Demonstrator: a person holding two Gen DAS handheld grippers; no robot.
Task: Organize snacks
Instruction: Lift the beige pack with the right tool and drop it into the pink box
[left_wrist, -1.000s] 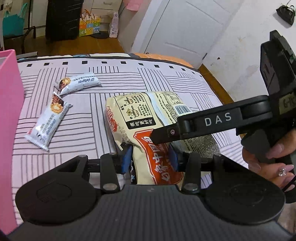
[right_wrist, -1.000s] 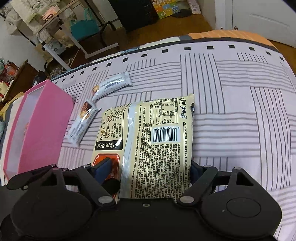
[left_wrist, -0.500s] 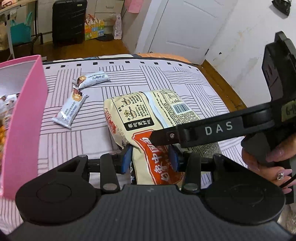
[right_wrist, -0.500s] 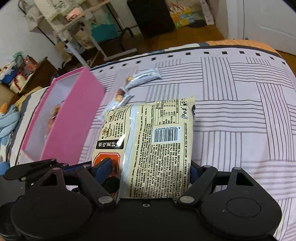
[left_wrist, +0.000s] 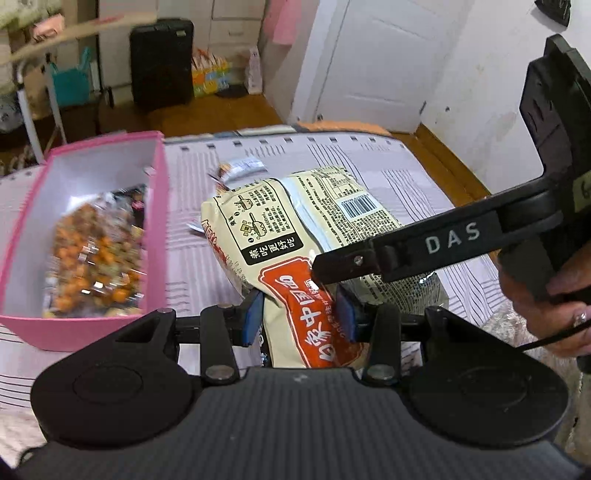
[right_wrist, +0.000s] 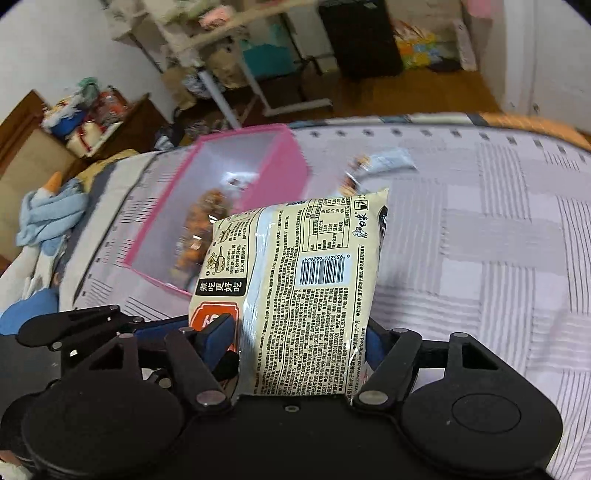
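Note:
A cream noodle packet (left_wrist: 295, 221) with an orange label hangs above the striped bed, held at its near end by both grippers. My left gripper (left_wrist: 299, 315) is shut on the packet's orange corner. My right gripper (right_wrist: 299, 339) spans the packet (right_wrist: 303, 266) across its width. Its jaws are closing and the blue pads press on both side edges. One finger (left_wrist: 424, 243) of the right gripper crosses the left wrist view. The pink box (left_wrist: 157, 221) stands to the left with a bag of orange snacks (left_wrist: 92, 258) inside. Beyond the packet lie two small snack bars (left_wrist: 240, 164).
In the right wrist view the pink box (right_wrist: 240, 131) sits beyond and left of the packet, with the snack bars (right_wrist: 388, 160) to its right. Blue cloth (right_wrist: 48, 214) lies at the bed's left edge. A black suitcase (left_wrist: 162, 62), a white door (left_wrist: 376, 62) and a rack stand beyond the bed.
Both grippers have risen with the packet and carried it left toward the pink box, whose inside now shows. The right gripper's jaws have narrowed on the packet.

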